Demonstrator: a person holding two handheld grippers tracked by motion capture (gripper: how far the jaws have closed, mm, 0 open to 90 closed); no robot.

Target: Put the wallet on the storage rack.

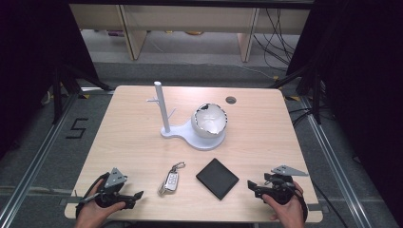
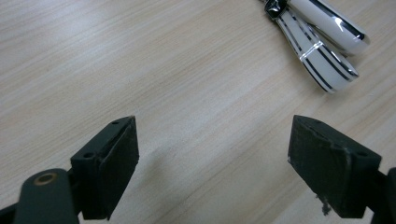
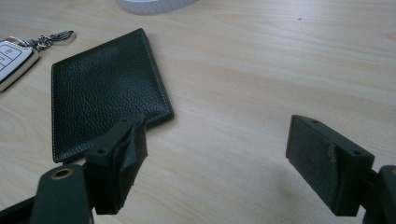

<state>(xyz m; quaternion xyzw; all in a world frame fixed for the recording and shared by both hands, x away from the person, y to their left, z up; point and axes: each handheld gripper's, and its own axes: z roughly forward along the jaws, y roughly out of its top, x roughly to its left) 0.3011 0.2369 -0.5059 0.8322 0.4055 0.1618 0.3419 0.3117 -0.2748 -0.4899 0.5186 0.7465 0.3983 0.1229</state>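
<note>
The left gripper (image 1: 135, 197) was held at the lower left of the high view, its fingers (image 2: 114, 163) released and spread wide over bare desk (image 1: 128, 137), nothing gripped. The right gripper (image 1: 253, 187) was seen at the lower right, fingers (image 3: 123, 156) likewise released, nothing between them. A black wallet (image 1: 217, 178) was laid flat at lower centre of the high view, near the right gripper; in the right gripper view it was seen at the left, its corner just behind the left finger, contact not discernible. A key fob (image 1: 170, 181) with a key ring was laid just left of the wallet, apart from it, and was shown at upper right in the left gripper view. A white stand (image 1: 164, 111) with a cracked white bowl (image 1: 209, 121) on its base was placed mid-frame, well apart from both grippers.
</note>
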